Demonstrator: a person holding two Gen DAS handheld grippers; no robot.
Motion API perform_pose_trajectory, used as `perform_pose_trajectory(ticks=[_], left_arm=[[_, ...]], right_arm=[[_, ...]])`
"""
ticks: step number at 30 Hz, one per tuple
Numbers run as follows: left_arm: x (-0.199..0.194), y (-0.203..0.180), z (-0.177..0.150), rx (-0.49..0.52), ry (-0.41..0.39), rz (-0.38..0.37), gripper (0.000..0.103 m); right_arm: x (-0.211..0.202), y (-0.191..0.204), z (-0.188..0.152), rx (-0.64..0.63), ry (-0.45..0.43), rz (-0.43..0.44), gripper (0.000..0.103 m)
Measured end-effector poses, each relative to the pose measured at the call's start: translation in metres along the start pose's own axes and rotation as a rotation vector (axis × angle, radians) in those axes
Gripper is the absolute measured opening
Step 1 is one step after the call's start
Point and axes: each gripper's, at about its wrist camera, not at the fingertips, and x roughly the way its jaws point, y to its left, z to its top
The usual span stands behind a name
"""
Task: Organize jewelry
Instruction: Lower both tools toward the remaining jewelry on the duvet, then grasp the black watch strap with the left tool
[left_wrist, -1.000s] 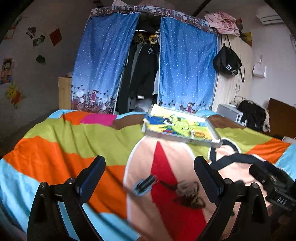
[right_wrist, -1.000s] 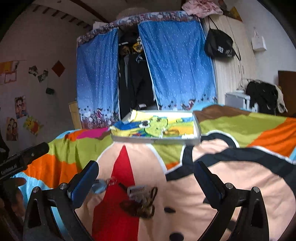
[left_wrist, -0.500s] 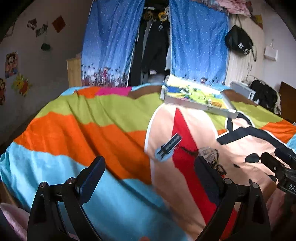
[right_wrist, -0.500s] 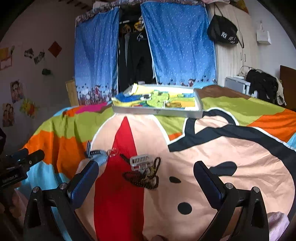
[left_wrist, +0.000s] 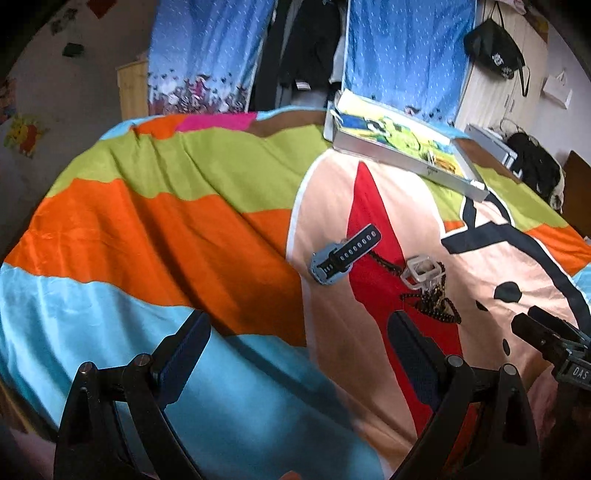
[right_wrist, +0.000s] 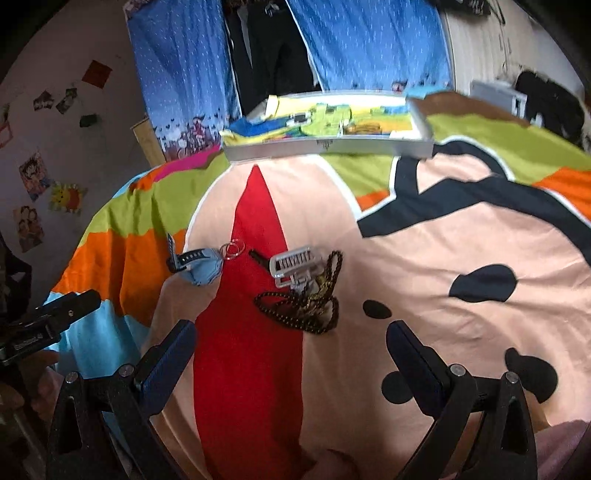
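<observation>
Both grippers have tipped down toward the bed in the last second, and the room beyond has slid up and out of the views! The left gripper (left_wrist: 299, 354) hangs over the blue and orange stripes of the bedspread (left_wrist: 155, 221), claw spread wide, nothing in it. The right gripper (right_wrist: 291, 358) hangs over the red stripe, spread just as wide, also empty.

What that swing buys: the jewellery pile now sits right ahead of the right gripper, just beyond its tips. There's the beaded necklace (right_wrist: 306, 299) in a dark tangle, the silver hair clip (right_wrist: 293, 266) touching its far edge, a clear ring (right_wrist: 232, 249) just left of the clip, and further left the watch (right_wrist: 195, 260) with its blue-grey face and black strap. From the left wrist view that same watch (left_wrist: 343, 254) lies ahead and to the right, with the clip (left_wrist: 423, 271) and necklace (left_wrist: 432, 302) beyond it to the right.

The tray (right_wrist: 332, 147) sits at the far side of the bed, well apart from the pile, with a few small pieces already in it. So sorting looks barely begun, and the right gripper seems best lined up for a pick; that loose chain could snag the clip
</observation>
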Motion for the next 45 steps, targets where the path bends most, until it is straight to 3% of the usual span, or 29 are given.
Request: perform_pose_trajectory(ticks=[10,20,26,33,40,45], left_arm=[[0.062,0.003,0.013,0.01,0.16,-0.009,0.094],[0.085,0.006,0.018,0.002,0.181,-0.013,0.094],[0.083,0.009,0.021,-0.05,0.134,-0.034,0.094],[0.088,-0.004,0.024,0.01,0.066,-0.03,0.093],[0.103,-0.012,0.03,0.076,0.007,-0.002,0.092],[0.113,-0.013,0.034,0.101,0.009,-0.021,0.078]], right_arm=[[0.045,-0.017,0.013,0.025,0.135,0.001,0.103],[0.076,-0.02,0.013,0.018,0.219,0.009,0.103],[0.08,-0.019,0.016,0.0,0.213,0.018,0.077],[0.096,-0.017,0.023,-0.029,0.212,0.016,0.045],[0.112,-0.016,0.026,-0.038,0.216,-0.016,0.037],[0.124,-0.024,0.024,-0.004,0.244,-0.034,0.036]])
